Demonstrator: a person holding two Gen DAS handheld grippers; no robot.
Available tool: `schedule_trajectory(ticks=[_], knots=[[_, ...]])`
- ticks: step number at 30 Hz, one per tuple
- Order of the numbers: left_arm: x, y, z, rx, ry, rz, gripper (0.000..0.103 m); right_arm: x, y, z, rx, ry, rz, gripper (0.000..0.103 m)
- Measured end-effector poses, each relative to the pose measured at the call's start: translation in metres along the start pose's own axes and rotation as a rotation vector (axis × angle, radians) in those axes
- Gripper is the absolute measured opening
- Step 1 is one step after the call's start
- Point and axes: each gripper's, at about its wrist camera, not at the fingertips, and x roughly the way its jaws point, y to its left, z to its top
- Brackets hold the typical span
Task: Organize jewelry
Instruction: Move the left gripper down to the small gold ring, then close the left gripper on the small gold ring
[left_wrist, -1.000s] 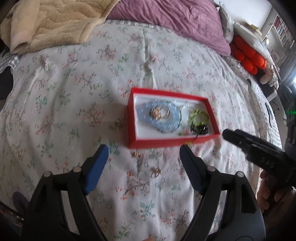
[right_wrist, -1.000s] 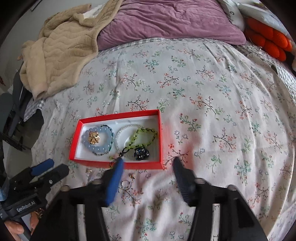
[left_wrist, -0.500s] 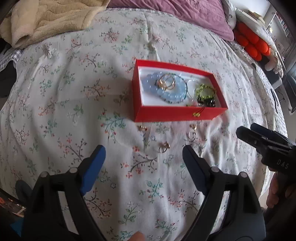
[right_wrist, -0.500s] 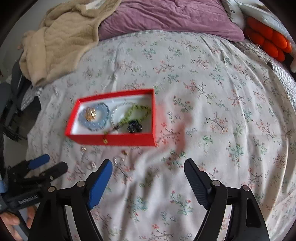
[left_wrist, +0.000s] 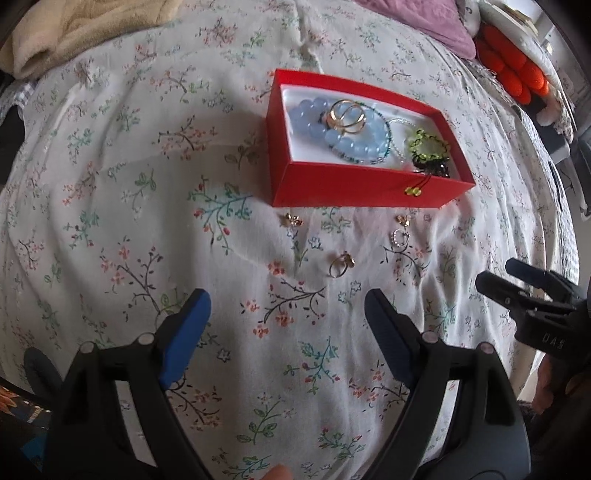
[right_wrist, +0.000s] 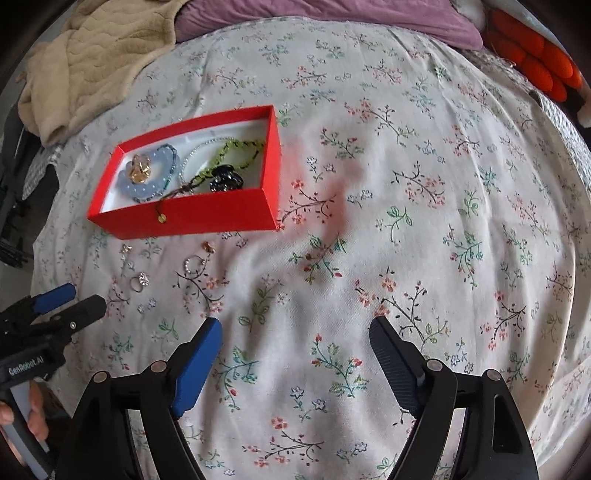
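Observation:
A red box (left_wrist: 354, 186) (right_wrist: 192, 218) sits on the floral bedspread. It holds a blue bead bracelet (left_wrist: 347, 138), gold rings (left_wrist: 347, 116), a green bead bracelet (left_wrist: 428, 144) and a clear bead strand. Small pieces lie on the sheet in front of it: a gold flower earring (left_wrist: 291, 220), a gold ring (left_wrist: 341, 264), a sparkly hoop (left_wrist: 400, 237) (right_wrist: 194, 264) and a small gold stud (left_wrist: 403, 220). My left gripper (left_wrist: 286, 317) is open and empty, just short of the ring. My right gripper (right_wrist: 295, 343) is open and empty, to the right of the pieces.
A beige blanket (right_wrist: 99, 62) and a purple pillow (right_wrist: 314, 14) lie at the head of the bed. Orange cushions (right_wrist: 532, 55) sit at the far right. The bed's edge falls away to the left (right_wrist: 22, 192).
Both grippers have drawn back from the box and risen. The right gripper has opened wider. The loose pieces in front of the box have come into full view.

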Motion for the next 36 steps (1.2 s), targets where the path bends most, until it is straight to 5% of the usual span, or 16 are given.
schedule_trajectory(ticks=[8,16,18,36], knots=[[0.009,0.004,0.008,-0.05,0.008,-0.076,0.085,0.003,0.0,0.003,-0.007,0.008,-0.005,0.083],[0.023,-0.016,0.015,-0.035,0.031,-0.125,0.049,0.009,0.001,0.007,-0.005,0.017,-0.006,0.083],[0.026,-0.019,0.017,-0.032,0.037,-0.12,0.041,0.009,0.0,0.008,-0.002,0.018,-0.006,0.083],[0.042,-0.045,0.021,0.052,0.018,-0.003,0.021,0.013,-0.001,0.009,0.002,0.025,-0.004,0.083]])
